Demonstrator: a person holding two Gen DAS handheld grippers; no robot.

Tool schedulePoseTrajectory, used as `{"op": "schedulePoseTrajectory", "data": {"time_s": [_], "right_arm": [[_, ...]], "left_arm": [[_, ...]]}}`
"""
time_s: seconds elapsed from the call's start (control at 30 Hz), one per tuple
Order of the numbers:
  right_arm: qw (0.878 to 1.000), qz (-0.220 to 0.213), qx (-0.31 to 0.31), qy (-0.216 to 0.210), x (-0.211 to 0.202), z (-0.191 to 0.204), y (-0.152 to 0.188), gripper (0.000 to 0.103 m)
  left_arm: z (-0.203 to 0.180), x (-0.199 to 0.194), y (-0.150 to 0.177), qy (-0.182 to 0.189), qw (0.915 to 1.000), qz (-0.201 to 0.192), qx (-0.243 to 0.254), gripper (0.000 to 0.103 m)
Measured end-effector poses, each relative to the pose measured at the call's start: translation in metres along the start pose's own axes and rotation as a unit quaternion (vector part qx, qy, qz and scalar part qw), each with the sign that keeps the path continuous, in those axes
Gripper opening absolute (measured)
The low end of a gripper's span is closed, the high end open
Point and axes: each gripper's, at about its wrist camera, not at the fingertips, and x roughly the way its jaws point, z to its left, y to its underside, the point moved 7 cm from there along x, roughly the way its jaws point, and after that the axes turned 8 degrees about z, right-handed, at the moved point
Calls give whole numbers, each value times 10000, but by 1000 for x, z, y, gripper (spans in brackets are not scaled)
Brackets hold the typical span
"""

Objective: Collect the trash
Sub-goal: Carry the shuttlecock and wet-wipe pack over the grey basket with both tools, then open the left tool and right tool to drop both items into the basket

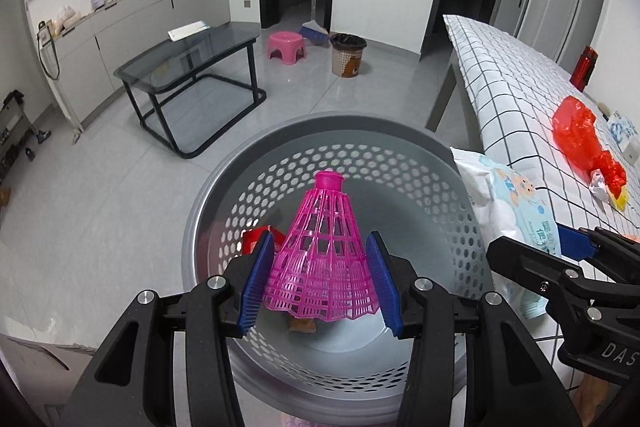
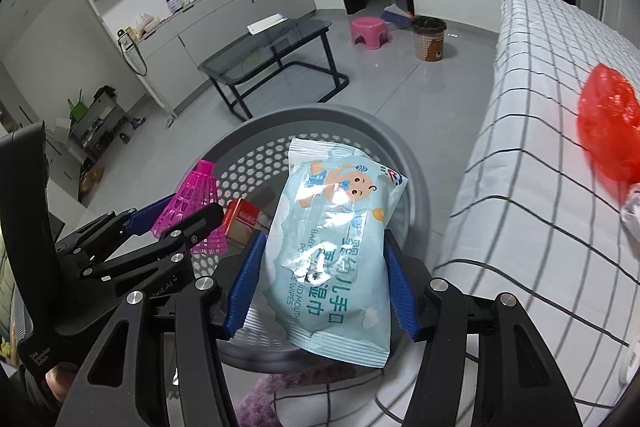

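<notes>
- My left gripper (image 1: 320, 267) is clamped on the pink shuttlecock (image 1: 322, 251), right over the grey basket (image 1: 400, 155).
- My right gripper (image 2: 320, 277) pinches the wipes pack (image 2: 334, 259) above that basket's right side.

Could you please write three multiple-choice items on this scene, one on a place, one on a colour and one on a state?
1. Where is the red plastic bag?
A. on the checked cloth
B. in the grey basket
C. on the pink stool

2. What colour is the shuttlecock?
A. white
B. pink
C. green

3. What does the right hand-held gripper hold?
A. nothing
B. a broom
C. a pack of wipes

Answers: 1 A, it lies on the checked cloth. 2 B, its mesh skirt is bright pink. 3 C, the blue pads press on both sides of the pack.
</notes>
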Motion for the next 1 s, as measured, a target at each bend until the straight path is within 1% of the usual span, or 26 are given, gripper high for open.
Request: {"op": "schedulePoseTrajectory", "data": {"time_s": [0.27, 0.43, 0.53, 0.6, 0.63, 0.67, 0.7, 1.0], "right_arm": [[9998, 145, -109, -68, 16, 7, -6, 56], [9997, 213, -132, -80, 19, 9, -6, 56], [9997, 183, -124, -101, 18, 8, -6, 56], [9997, 163, -121, -113, 16, 7, -6, 58], [9997, 164, -115, -118, 16, 7, -6, 58], [9997, 166, -109, -120, 17, 7, -5, 61], [9997, 162, -97, -120, 17, 7, -4, 64], [9998, 139, -80, -95, 16, 5, -3, 64]], "left_arm": [[10, 6, 1, -20, 9999, 88, -100, 49], [11, 6, 1, -26, 9999, 91, -121, 51], [12, 6, 1, -40, 9999, 77, -121, 52], [12, 5, 1, -54, 9999, 80, -117, 57], [12, 5, 1, -60, 9999, 77, -132, 64], [13, 4, 1, -58, 9999, 51, -150, 67], [12, 3, 1, -62, 9999, 40, -154, 67], [13, 1, 1, -73, 9998, 44, -194, 68]]}}
